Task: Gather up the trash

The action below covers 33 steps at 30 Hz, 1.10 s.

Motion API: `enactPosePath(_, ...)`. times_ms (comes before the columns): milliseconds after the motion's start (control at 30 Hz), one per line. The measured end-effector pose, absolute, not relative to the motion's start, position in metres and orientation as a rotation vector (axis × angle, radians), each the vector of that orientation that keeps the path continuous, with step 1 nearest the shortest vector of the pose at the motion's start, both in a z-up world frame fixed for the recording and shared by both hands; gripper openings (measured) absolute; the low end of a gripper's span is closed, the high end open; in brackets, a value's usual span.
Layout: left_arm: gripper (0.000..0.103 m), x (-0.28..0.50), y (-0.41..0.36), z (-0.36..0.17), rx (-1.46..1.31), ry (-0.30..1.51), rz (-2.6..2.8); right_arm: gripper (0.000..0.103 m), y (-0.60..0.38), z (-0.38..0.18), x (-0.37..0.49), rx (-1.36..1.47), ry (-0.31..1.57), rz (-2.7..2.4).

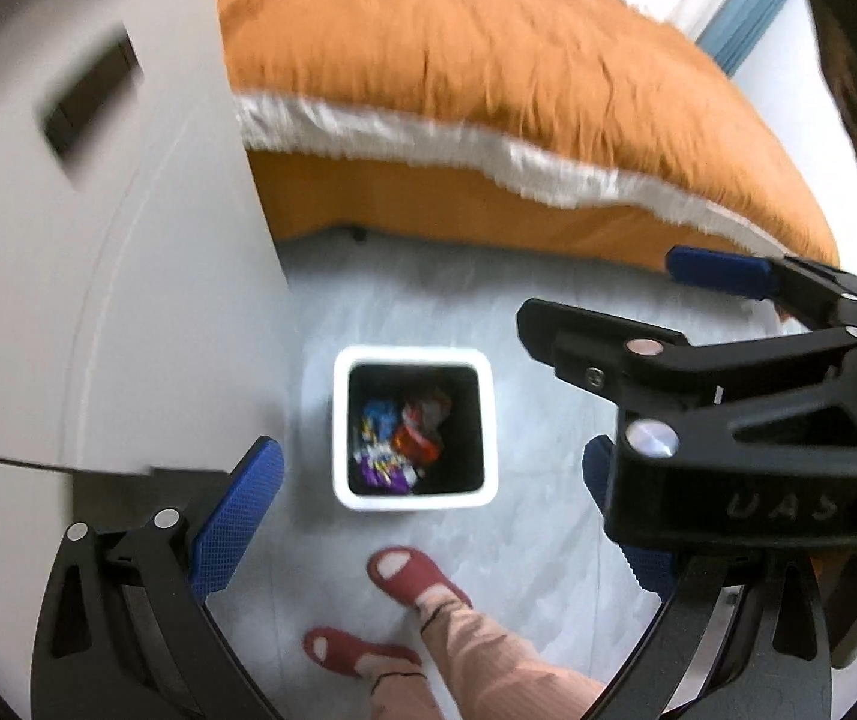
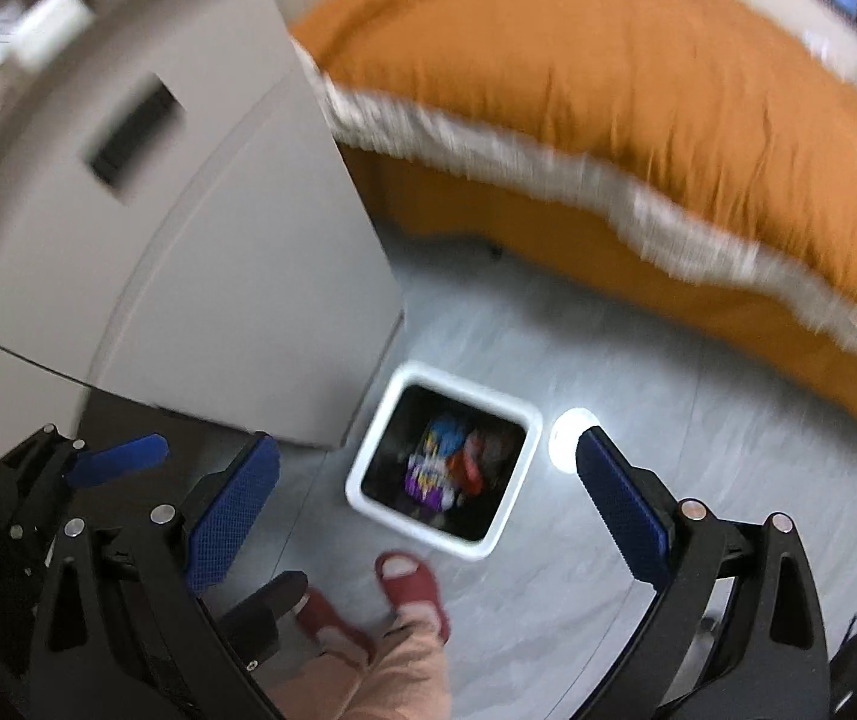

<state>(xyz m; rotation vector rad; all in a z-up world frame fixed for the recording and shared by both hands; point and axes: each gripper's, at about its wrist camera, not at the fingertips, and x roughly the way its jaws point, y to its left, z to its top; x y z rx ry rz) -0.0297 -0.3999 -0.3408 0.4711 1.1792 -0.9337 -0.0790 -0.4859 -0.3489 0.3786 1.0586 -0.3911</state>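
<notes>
Blue-padded fingers (image 1: 236,519) of the left gripper (image 1: 422,516) are framing the bottom of the left wrist view, spread wide with nothing between them. The right gripper (image 2: 428,507) is likewise standing released and empty in its own view, and its black body is crossing in front of the left camera on that side.

Straight ahead of both claws and well below them, a white square trash bin (image 1: 414,501) is sitting on the pale grey floor (image 1: 536,546). Inside it, colourful wrappers (image 1: 401,441) in blue, purple and red are lying at the bottom. Below the claws, nearest the person, two feet in red slippers (image 1: 410,576) are standing just short of the bin. Off to the left of the claws a white cabinet (image 1: 98,276) is rising beside the bin, and beyond the bin an orange bed cover (image 1: 488,60) with a white fringe is hanging over the bed's edge. Both views are smearing with motion blur.

Judging from the empty claws over a bin that already holds litter, the drop-off step seems to be finishing. No loose trash is showing on the visible floor. The next move probably calls for turning away from the bin to look for a further piece, then lowering an open claw around it; if none remains, the collecting may be complete.
</notes>
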Motion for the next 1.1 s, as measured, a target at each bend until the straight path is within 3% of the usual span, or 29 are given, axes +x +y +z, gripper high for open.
enactPosePath(400, 0.098, 0.002, -0.309, -0.185, 0.238, 0.901, -0.733, 0.098, -0.425, -0.185, -0.037, 0.160, 0.730, -0.221)
enactPosePath(833, 0.098, 0.068, -0.137, -0.139, 0.062, 0.776, -0.305, 0.098, -0.266, -0.134, 0.053, -0.028, 0.607, 0.132)
enactPosePath(1100, 0.098, 0.091, -0.065, -0.126, 0.048, 0.730, -0.153, 0.098, -0.194, -0.131, 0.092, -0.075, 0.603, 0.243)
